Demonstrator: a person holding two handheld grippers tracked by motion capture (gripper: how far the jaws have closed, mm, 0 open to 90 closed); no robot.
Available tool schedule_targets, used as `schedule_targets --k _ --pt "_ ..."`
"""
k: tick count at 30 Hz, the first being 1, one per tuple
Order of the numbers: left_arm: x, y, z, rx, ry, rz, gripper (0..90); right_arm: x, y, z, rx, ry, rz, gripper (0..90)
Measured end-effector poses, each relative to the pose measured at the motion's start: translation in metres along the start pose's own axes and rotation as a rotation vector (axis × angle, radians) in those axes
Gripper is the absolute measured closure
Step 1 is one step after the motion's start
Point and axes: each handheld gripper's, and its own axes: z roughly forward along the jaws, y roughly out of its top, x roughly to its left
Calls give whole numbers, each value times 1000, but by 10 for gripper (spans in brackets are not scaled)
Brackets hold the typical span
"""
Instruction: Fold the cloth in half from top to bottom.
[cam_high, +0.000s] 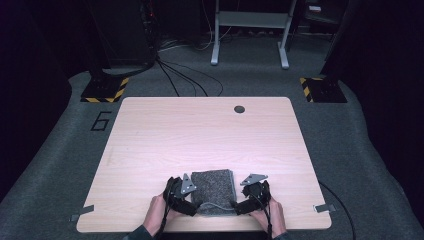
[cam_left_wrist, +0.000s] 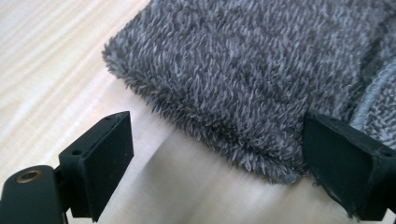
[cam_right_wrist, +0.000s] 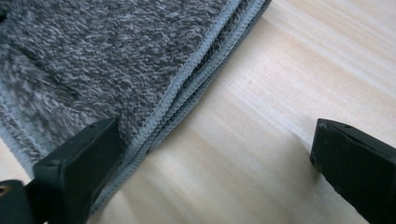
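Lying folded into a thick square, the grey towel (cam_high: 213, 190) sits near the front edge of the surface (cam_high: 200, 135), between the two hands. The left tool (cam_high: 192, 199) stands at the towel's left side and the right tool (cam_high: 239, 204) at its right side, both low over the near corners. In the left gripper view the jaws are spread wide, with the fluffy folded edge (cam_left_wrist: 224, 140) lying across the gap between them and one jaw close against the pile; nothing is pinched. In the right gripper view the jaws are likewise apart, one over the stitched hems (cam_right_wrist: 187, 98) of the stacked layers and the other over bare wood.

Judged from this, the fold looks complete and the step in hand is letting go of the cloth. The next move calls for drawing both tools back and up without snagging the pile or dragging the top layer, so that the stacked edges stay aligned.
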Motion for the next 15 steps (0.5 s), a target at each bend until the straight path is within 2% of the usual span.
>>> schedule_targets --k 1,2,3,5,8,9,11,12,13,14,15 --pt "9 2 5 -8 -6 -19 102 -2 2 3 -7 -8 8 0" --pt "14 3 7 -14 1 -35 101 -3 4 4 -2 -11 27 0" --pt "19 4 10 -16 -3 -49 101 -6 5 6 -13 -13 17 0" --pt "28 7 15 -19 -6 -71 98 -10 9 9 -14 -26 39 0" --pt "33 8 19 -23 -19 -93 93 -16 13 12 -17 -27 34 0" --pt "33 8 19 -29 -19 -99 93 -16 14 13 -16 -28 45 0" --pt "34 8 19 -28 -12 -99 93 -18 15 14 -20 -33 32 0" --pt "34 7 18 -37 -22 -116 93 -18 15 13 -12 -26 49 0" --pt "36 6 16 -45 -23 -124 89 -20 16 13 -26 -5 35 0" --pt "36 6 15 -48 -19 -133 89 -20 16 13 -26 -5 35 0" --pt "39 4 9 -64 -22 -149 78 -22 14 9 -48 15 41 0"
